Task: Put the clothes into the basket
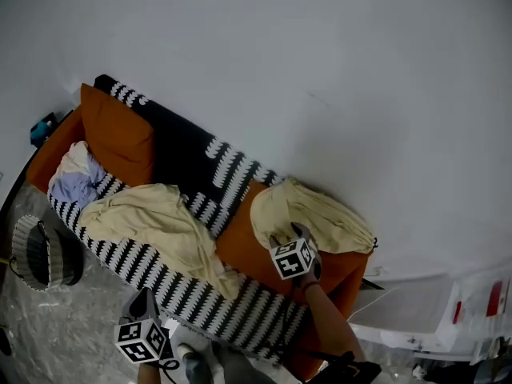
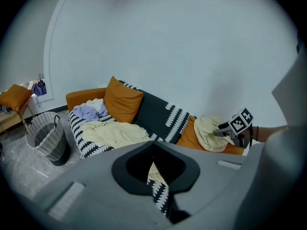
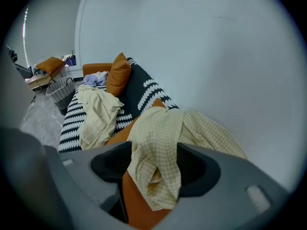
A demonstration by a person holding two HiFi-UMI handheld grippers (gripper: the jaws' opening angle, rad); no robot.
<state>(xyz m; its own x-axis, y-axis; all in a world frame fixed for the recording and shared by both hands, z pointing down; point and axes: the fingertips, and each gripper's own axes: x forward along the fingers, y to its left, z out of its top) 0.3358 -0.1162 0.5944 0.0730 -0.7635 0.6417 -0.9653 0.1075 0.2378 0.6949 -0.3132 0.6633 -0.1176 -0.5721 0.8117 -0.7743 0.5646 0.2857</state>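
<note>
A yellow checked shirt (image 1: 320, 214) is draped over the sofa's right orange cushion. My right gripper (image 1: 290, 234) is down on it; in the right gripper view its jaws (image 3: 153, 162) stand wide apart with a fold of the shirt (image 3: 156, 143) between them, not pinched. A cream cloth (image 1: 152, 222) sprawls over the middle of the seat, and lavender and white clothes (image 1: 76, 178) lie at the far left. The woven basket (image 1: 20, 250) stands on the floor off the sofa's left end. My left gripper (image 1: 146, 301) hovers in front of the sofa, shut and empty (image 2: 153, 147).
The sofa (image 1: 192, 166) carries a black-and-white patterned throw and an orange pillow (image 1: 116, 134), and backs onto a white wall. A white unit (image 1: 424, 314) stands to the right of the sofa. The floor (image 1: 72, 318) is grey marble.
</note>
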